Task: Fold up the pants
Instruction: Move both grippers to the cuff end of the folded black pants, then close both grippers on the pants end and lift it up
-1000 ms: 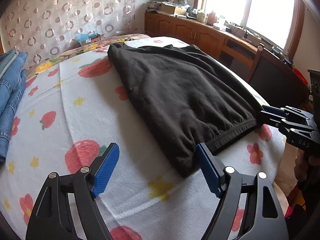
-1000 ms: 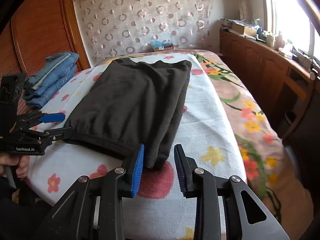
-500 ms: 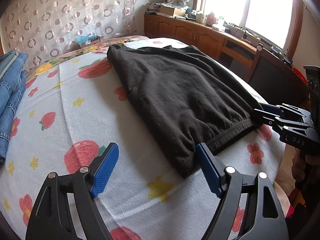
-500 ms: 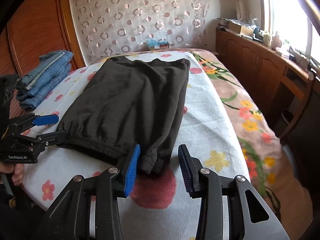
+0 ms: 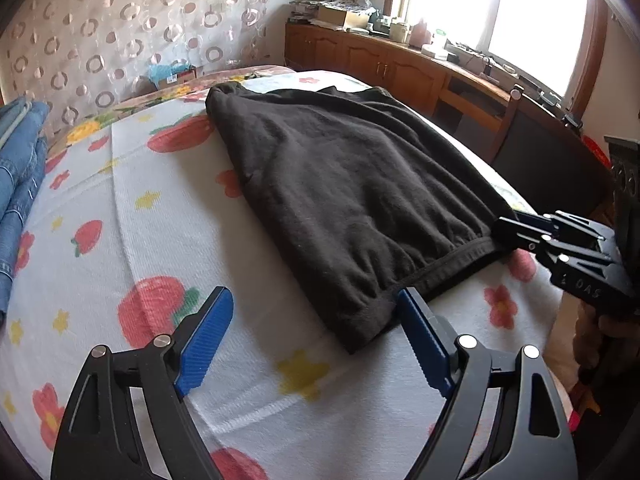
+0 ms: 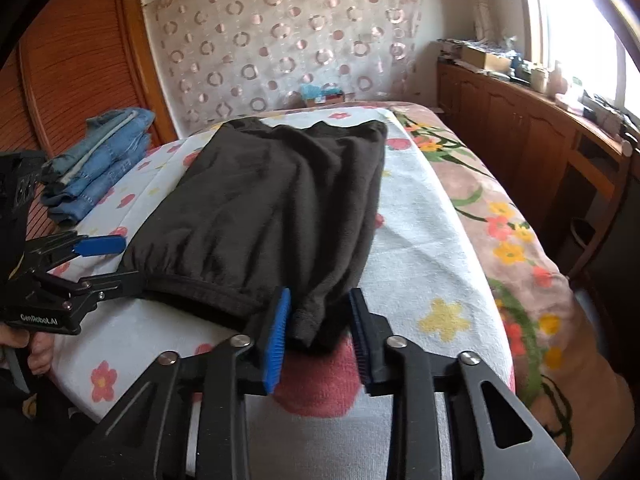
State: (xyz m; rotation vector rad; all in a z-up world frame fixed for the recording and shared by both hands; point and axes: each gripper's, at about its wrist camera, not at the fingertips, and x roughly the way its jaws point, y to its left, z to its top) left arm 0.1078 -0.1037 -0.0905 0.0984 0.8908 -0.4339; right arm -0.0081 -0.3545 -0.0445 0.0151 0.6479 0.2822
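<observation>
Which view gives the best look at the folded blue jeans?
The right wrist view: the folded blue jeans appear as a whole stack on the bed's far left. In the left wrist view, the jeans are cut off by the left frame edge, so only part shows.

1. The black pants (image 5: pixel 352 192) are soft, matte knit, folded lengthwise into one long flat panel
2. They lie on the bed, running from its near edge toward the far end
3. The gathered elastic waistband (image 6: pixel 208 286) faces the near edge, slightly puckered
4. The near corner (image 6: pixel 316 328) shows stacked layers, their edges rounded and slightly uneven
</observation>
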